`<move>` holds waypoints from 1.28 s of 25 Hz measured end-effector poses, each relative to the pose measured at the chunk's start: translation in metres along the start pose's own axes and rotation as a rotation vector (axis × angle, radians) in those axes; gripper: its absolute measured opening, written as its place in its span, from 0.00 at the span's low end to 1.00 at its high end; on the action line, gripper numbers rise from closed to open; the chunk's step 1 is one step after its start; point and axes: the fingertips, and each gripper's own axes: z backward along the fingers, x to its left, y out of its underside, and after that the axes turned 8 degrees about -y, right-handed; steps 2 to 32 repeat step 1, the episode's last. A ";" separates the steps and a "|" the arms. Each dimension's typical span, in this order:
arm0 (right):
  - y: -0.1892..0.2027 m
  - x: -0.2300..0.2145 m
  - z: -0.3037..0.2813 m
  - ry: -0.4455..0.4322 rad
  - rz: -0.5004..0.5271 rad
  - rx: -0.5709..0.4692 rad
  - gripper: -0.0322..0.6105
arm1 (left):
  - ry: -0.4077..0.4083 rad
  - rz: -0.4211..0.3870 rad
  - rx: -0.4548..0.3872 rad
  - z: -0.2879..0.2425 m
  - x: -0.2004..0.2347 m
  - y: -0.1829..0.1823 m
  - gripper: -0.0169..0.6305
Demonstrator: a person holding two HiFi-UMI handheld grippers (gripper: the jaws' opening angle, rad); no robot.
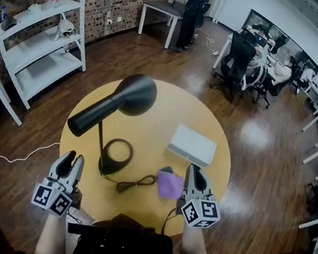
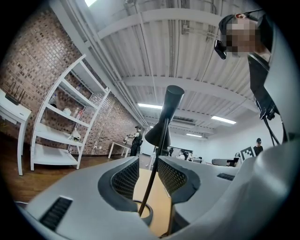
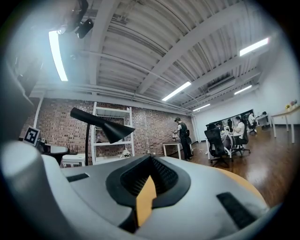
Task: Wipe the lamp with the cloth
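Lamp stem (image 2: pixel 161 140) stands ahead of left gripper (image 2: pixel 148 161)'s jaws

The way ahead of the left hand-held gripper (image 1: pixel 71 162) was barred by the slanted stem (image 1: pixel 101 137) and ring base (image 1: pixel 116 157) of the lamp (image 1: pixel 117 103), with the cord (image 1: pixel 137 182) trailed across the near bench (image 1: pixel 160 117). A white box (image 1: pixel 191 145) was set ahead of the right hand-held gripper (image 1: pixel 193 173), with the purple cloth (image 1: pixel 169 185) just beside that gripper. Bare bench was left between lamp and box.

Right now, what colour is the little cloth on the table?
Purple. The cloth shows best in the head view.
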 end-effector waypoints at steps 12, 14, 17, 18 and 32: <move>0.001 0.000 0.000 0.004 -0.002 0.001 0.05 | 0.002 0.000 0.000 -0.001 0.000 0.000 0.21; 0.001 0.000 0.000 0.004 -0.002 0.001 0.05 | 0.002 0.000 0.000 -0.001 0.000 0.000 0.21; 0.001 0.000 0.000 0.004 -0.002 0.001 0.05 | 0.002 0.000 0.000 -0.001 0.000 0.000 0.21; 0.001 0.000 0.000 0.004 -0.002 0.001 0.05 | 0.002 0.000 0.000 -0.001 0.000 0.000 0.21; 0.001 0.000 0.000 0.004 -0.002 0.001 0.05 | 0.002 0.000 0.000 -0.001 0.000 0.000 0.21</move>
